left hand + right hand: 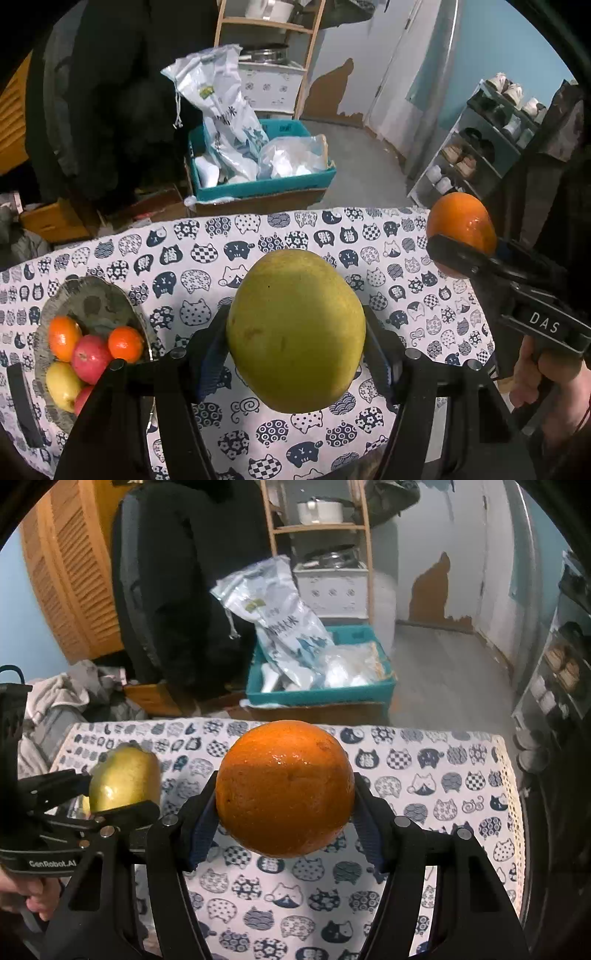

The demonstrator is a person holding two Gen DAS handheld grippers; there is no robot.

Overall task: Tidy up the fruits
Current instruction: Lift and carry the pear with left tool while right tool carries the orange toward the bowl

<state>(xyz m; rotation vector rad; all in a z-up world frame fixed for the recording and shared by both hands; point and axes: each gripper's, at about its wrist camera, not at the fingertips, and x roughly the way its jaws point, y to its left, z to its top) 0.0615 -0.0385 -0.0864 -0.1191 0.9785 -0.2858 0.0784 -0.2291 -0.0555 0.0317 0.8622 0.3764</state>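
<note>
Left gripper (295, 332) pinched pear (295, 328); right gripper (284, 794), marked "DAS", at 3 o'clock, pinched orange (284, 786).

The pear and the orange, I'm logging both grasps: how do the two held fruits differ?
The pear is yellow-green and egg-shaped; the orange is bright orange and round. The pear sits in the left claw, the orange in the right claw. The pear is nearer the fruit bowl. Both are clamped at their sides above the cat-print tablecloth.
</note>
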